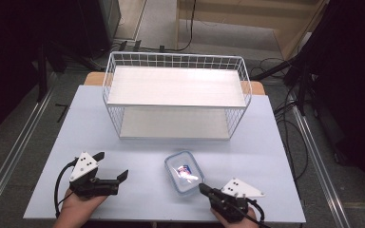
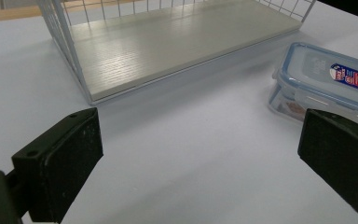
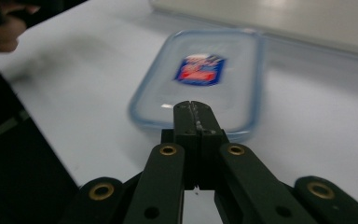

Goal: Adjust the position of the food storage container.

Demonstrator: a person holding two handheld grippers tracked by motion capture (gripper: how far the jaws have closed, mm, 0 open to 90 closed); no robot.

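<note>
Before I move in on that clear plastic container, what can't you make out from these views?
- Clear blue-rimmed plastic container: glare in the high view, motion blur in the right gripper view; its red-and-blue label is unreadable and its contents unclear.
- Container's right end: cut by the left gripper view's edge.
- Right gripper: jaws shut; contact with the container rim unclear.

Between your two grippers the table (image 1: pixel 138 142) lies bare, so you can pass there freely. The plastic container (image 1: pixel 184 171) sits just ahead of your right gripper (image 1: pixel 202 188). Farther back, the wire rack (image 1: pixel 176 95) blocks the middle; bare strips run beside it
</note>
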